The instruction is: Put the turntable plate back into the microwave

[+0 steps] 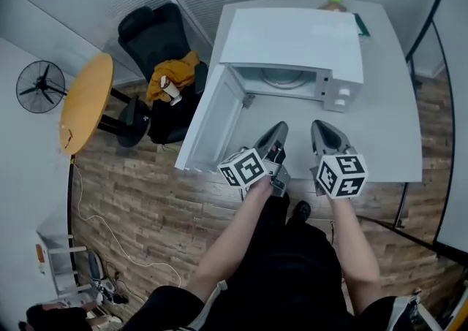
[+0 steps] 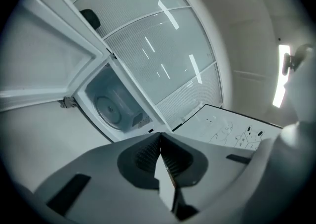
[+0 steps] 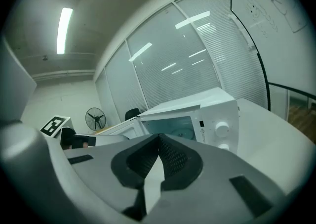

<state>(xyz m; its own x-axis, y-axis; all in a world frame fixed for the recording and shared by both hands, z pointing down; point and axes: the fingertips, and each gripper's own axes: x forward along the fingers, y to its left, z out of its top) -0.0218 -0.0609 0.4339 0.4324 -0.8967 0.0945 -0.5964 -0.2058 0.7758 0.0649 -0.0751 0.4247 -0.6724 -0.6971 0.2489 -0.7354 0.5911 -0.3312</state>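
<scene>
No word, brand or number can be read in any view. The microwave (image 3: 217, 114) has small dark print on its control panel (image 3: 201, 125), too small to read. The left cube (image 1: 243, 167) and the right cube (image 1: 342, 174) carry only black and white square markers, not letters. The whiteboard (image 2: 232, 131) shows hand-drawn cartoon figures, without legible writing.
</scene>
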